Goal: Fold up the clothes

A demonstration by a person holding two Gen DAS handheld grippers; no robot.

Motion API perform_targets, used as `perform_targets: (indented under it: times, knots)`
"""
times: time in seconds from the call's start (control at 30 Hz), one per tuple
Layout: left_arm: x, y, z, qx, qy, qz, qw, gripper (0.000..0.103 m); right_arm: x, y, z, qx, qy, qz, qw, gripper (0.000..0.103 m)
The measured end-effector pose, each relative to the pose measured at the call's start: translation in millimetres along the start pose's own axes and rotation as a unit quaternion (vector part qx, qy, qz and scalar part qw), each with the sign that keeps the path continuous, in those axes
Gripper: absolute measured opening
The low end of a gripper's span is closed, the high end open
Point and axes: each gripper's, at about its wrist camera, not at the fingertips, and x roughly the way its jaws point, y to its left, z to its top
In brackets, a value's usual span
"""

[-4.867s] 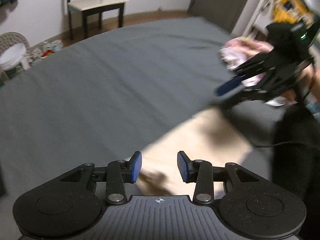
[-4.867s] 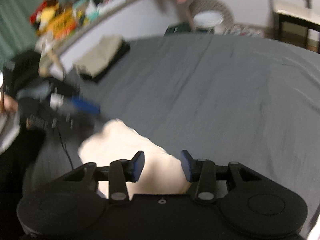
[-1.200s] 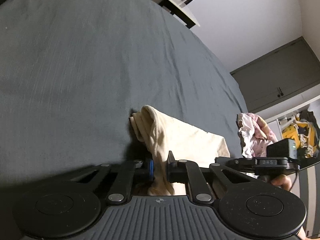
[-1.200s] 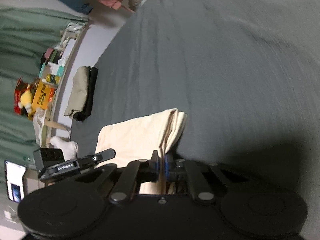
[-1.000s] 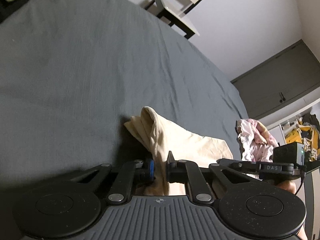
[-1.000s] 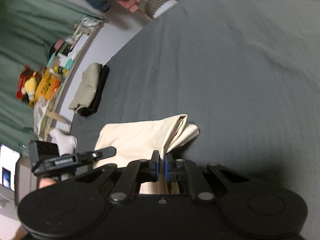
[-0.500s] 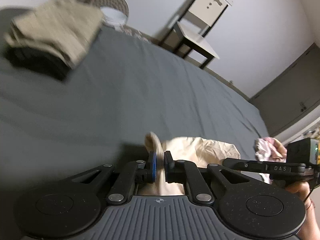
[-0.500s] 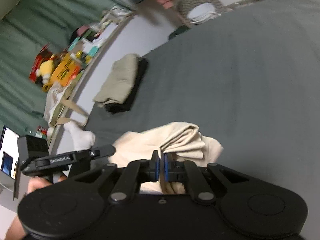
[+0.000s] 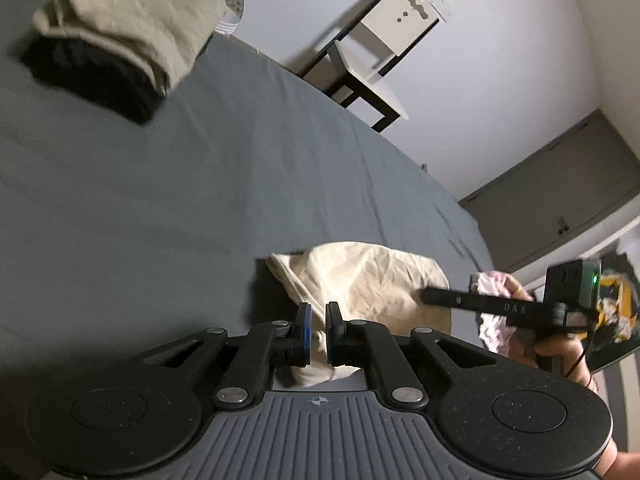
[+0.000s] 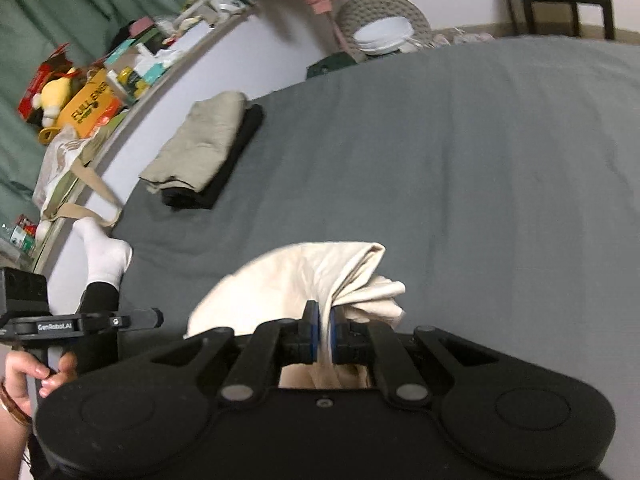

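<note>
A cream garment (image 9: 372, 280) hangs bunched between both grippers above the grey bed sheet (image 9: 180, 192). My left gripper (image 9: 316, 330) is shut on one edge of it, the cloth pinched between the blue pads. In the right wrist view my right gripper (image 10: 324, 334) is shut on the other edge of the cream garment (image 10: 296, 276), which bulges forward in folds. The right gripper's body (image 9: 520, 304) shows at the right of the left wrist view, and the left gripper's body (image 10: 72, 324) at the lower left of the right wrist view, each held by a hand.
A folded beige garment on a black one (image 10: 204, 152) lies near the bed's far left edge, also as the folded stack (image 9: 120, 40). A pink clothes pile (image 9: 492, 304) sits at the right. A chair (image 9: 380, 60), a cluttered shelf (image 10: 100, 80) and a socked foot (image 10: 104, 256) border the bed.
Both grippers have closed on the cream garment since 4.9 s ago and lifted it. Over the last second both views have tilted up, bringing the folded stack into sight.
</note>
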Motion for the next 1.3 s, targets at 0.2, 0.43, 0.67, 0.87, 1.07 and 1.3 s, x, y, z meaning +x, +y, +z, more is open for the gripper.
perform_targets:
  times: [0.2,0.43,0.67,0.87,1.07,1.3]
  knots:
    - [23.9,-1.2,-14.6,-0.022,0.005,0.007,0.9997,0.005,7.5,-39.9,-8.3,0.057,0.004,0.007,0.998,0.041]
    - [27.0,1.7,-31.3,-0.042,-0.004,0.02,0.9989,0.009,10.0,-74.2,-14.7,0.107,0.035,0.047,0.993,0.064]
    - [21.8,14.9,-40.3,-0.082,-0.069,0.006,0.9942,0.065,23.0,-97.3,-17.9,0.137,0.071,0.13,0.979,0.047]
    - [28.0,35.0,-37.8,-0.128,-0.073,-0.016,0.989,0.066,33.4,-101.4,-12.7,0.149,0.07,0.151,0.975,0.035]
    - [41.5,33.1,-36.5,-0.107,-0.053,0.006,0.9928,0.066,28.4,-92.4,-16.4,0.153,0.062,0.136,0.977,0.013]
    - [38.3,25.8,-48.6,-0.107,-0.026,-0.017,0.9938,0.066,-14.7,-93.0,-20.5,0.179,0.025,0.119,0.976,0.011]
